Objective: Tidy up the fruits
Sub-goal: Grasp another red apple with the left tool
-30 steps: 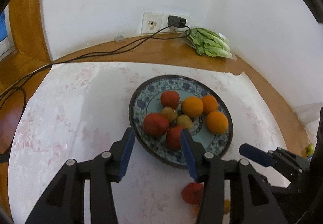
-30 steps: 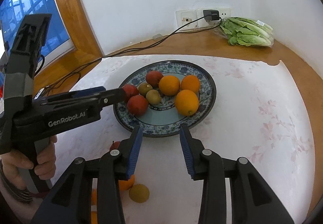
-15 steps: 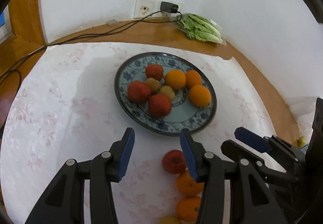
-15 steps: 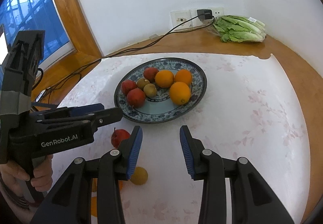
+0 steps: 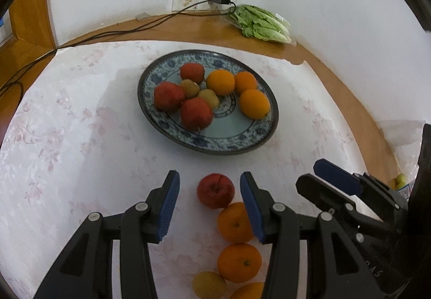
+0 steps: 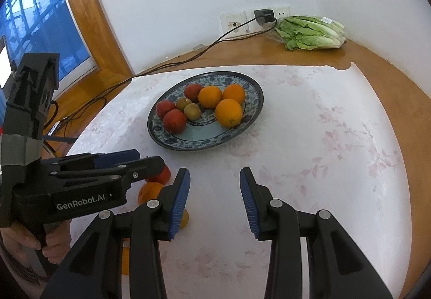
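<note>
Change: you have drawn both tongs back from the plate [image 5: 207, 146]; the loose fruit on the worktop [image 5: 67, 137] now shows in front of your left tongs [image 5: 209, 203], where a second ago the plate filled that spot.
Left tongs: spread apart, holding nothing; the loose red apple [image 5: 215, 190] sits between the blue tips, touching neither.
Right tongs: [image 6: 215, 199] spread apart, nothing between the pads, over bare cloth at 6 o'clock of the plate.
Loose fruit: from the red apple a row runs toward 6 o'clock: an orange [image 5: 234, 222] touching the apple, a second orange [image 5: 239, 262] just behind it, then a yellowish fruit [image 5: 208, 284] at the lower edge.
Plate: blue patterned, carrying three red apples at its 9 o'clock side, two kiwis [image 5: 199, 92] in the middle, three oranges at its 3 o'clock side.
Background: bagged lettuce [image 6: 309, 33] at 1 o'clock by the wall socket [image 6: 253, 20], well apart from the plate.
Your left hand: [image 6: 54, 242] wrapped on the left handle at 8 o'clock in the right wrist view.
</note>
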